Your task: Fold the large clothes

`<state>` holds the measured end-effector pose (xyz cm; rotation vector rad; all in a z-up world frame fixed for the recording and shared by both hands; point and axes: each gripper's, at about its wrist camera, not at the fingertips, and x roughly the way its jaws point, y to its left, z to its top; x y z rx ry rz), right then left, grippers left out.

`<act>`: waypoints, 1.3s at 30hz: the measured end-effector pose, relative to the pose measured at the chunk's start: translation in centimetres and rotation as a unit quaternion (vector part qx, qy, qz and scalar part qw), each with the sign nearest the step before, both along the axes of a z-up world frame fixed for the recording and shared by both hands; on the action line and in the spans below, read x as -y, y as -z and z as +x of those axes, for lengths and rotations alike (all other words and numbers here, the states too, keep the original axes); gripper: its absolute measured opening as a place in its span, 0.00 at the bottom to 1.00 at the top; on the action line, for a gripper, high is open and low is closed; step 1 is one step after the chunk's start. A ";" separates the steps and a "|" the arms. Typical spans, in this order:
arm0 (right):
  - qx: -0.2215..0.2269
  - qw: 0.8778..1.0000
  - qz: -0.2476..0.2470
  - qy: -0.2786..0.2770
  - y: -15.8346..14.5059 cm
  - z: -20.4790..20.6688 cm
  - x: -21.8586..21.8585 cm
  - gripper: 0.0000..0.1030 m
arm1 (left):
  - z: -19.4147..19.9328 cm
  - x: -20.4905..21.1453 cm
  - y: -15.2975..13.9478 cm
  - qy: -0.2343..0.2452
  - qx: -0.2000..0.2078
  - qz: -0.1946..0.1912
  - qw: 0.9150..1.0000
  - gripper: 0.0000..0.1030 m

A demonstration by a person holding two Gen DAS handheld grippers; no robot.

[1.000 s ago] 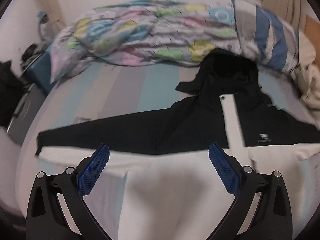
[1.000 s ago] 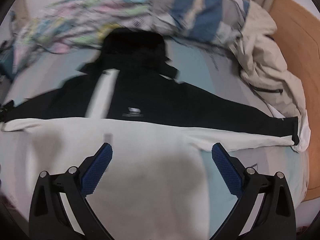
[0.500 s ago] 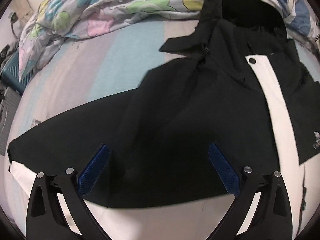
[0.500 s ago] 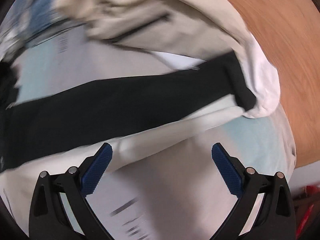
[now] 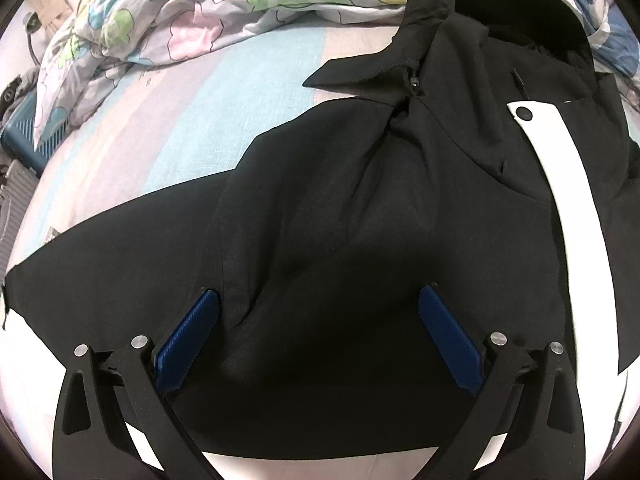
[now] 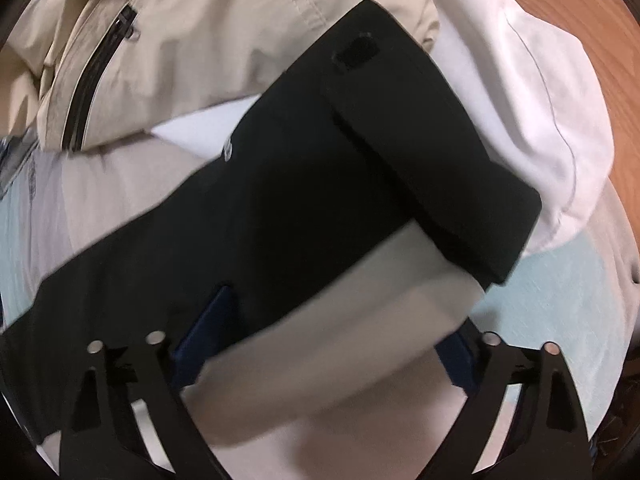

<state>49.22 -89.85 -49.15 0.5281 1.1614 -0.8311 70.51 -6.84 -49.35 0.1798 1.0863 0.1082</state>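
A black and white jacket (image 5: 340,200) lies spread face up on the striped bed, hood at the top right, a white front strip (image 5: 568,184) down its right side. My left gripper (image 5: 320,312) is open, low over the black shoulder and upper sleeve. In the right wrist view the jacket's other sleeve (image 6: 320,200) runs diagonally, black above and white below, its cuff (image 6: 432,152) at the upper right. My right gripper (image 6: 340,312) is open, its jaws astride the sleeve just short of the cuff, the fabric hiding part of both pads.
A flowered quilt (image 5: 200,12) is heaped at the head of the bed. A blue case (image 5: 24,132) stands off the left edge. A beige jacket (image 6: 180,48) and a white garment (image 6: 532,112) lie beside the cuff, next to a wooden board (image 6: 592,12).
Both grippers have moved forward and down onto the jacket. The left closed in on the left shoulder, the right swung out along the right sleeve to its cuff. Both stay open.
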 end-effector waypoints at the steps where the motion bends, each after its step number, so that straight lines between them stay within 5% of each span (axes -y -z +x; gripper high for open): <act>1: 0.002 1.000 0.003 0.004 0.0 0.4 0.1 0.75 | 0.0 0.0 0.0 -0.002 -0.001 -0.001 1.000 0.95; 6: 0.012 1.000 0.010 0.027 0.0 1.4 0.1 0.59 | 0.1 0.1 0.1 -0.002 -0.003 0.002 1.000 0.95; 11: 0.051 0.997 0.026 0.053 -0.1 1.5 -0.2 0.29 | 0.1 0.1 0.0 0.003 -0.004 0.005 1.000 0.95; 16: 0.052 0.998 -0.004 0.045 -1.6 3.0 -1.1 0.11 | -0.2 0.2 0.1 0.003 0.000 0.005 1.000 0.95; 31: 0.109 0.987 -0.099 -0.071 -13.2 5.4 -10.3 0.05 | -0.4 0.2 0.1 0.003 0.017 0.001 1.000 0.95; 39: 0.149 0.960 -0.121 -0.202 -20.0 8.2 -24.0 0.04 | -0.7 0.2 0.2 0.000 0.024 -0.006 1.000 0.95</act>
